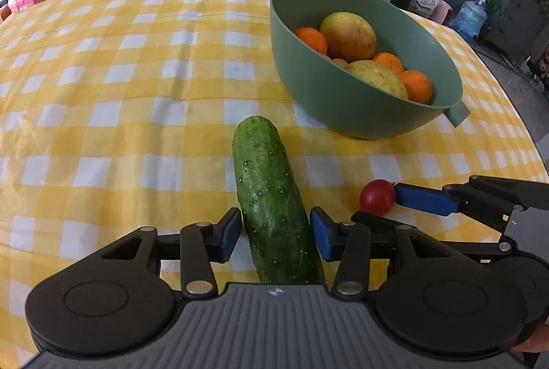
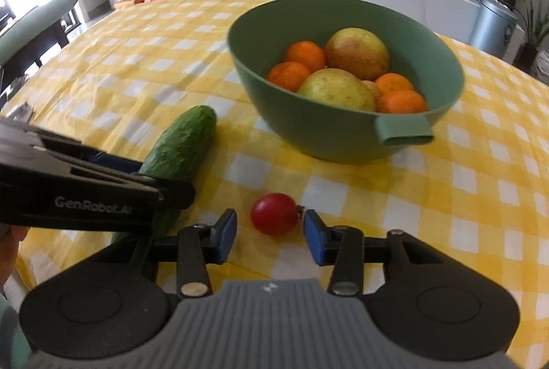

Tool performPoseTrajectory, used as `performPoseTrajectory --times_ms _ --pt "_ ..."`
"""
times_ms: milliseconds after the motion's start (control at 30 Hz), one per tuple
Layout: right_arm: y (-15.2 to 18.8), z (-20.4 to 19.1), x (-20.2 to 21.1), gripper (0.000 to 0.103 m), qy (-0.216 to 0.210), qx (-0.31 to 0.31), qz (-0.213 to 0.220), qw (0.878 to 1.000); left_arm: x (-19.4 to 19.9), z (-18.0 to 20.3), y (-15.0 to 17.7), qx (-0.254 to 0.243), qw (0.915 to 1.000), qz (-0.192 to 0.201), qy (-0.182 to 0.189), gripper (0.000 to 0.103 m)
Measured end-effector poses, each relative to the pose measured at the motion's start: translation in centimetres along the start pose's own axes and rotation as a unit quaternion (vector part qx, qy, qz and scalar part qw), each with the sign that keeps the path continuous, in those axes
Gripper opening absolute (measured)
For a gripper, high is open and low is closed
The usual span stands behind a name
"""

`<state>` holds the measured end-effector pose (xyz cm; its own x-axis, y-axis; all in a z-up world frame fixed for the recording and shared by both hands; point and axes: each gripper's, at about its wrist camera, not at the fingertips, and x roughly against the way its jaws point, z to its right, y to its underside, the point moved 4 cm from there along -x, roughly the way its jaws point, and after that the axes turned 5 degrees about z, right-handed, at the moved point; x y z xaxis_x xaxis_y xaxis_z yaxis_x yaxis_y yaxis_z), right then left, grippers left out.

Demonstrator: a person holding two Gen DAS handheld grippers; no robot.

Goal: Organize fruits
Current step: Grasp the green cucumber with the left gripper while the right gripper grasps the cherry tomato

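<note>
Cucumber, long bumpy dark-green one [image 1: 271, 197], lay on the yellow-and-white checked tablecloth [image 1: 120, 94], near end sitting between the blue pads of the left gripper [image 1: 276, 233]. Jaws stood part open: a thin gap showed on each side in the left wrist view, so pads were not pressing, nothing held. Risk here: grip point sat at the very end of a long, slick body, so a lift would likely let the far end droop or swing and the cucumber pivot out; closing off-centre could also roll it sideways.

Small round red cherry tomato [image 2: 273, 214] rested on the cloth just right of the cucumber, between the pads of the right gripper [image 2: 270, 233]. Those jaws were also part open, one pad nearly at the stem, the other clear; no hold. Risk: soft skin could burst under hard squeeze, or the tomato could squirt forward.

Both grippers worked close together, so a clash looked possible.

Sage-green plastic bowl [image 2: 308, 125] with oranges and yellow-green fruit stood beyond, tilted, already fairly full; added pieces might roll off.
</note>
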<state>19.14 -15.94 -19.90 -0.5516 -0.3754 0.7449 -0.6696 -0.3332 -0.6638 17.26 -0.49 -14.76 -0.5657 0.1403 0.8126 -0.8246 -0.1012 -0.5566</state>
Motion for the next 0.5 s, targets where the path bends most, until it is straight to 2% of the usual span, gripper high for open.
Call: performPoseTrajectory --times_ms 300,500 --pt "0.08 0.08 -0.7 0.033 0.017 0.009 -0.009 1.0 -0.35 0.28 -0.14 -0.012 0.9998 0.011 -0.012 0.054" --pt "0.05 -0.74 -0.75 0.03 0.028 0.041 0.0 0.999 -0.41 0.42 -0.25 -0.009 0.9998 0.009 -0.012 0.049"
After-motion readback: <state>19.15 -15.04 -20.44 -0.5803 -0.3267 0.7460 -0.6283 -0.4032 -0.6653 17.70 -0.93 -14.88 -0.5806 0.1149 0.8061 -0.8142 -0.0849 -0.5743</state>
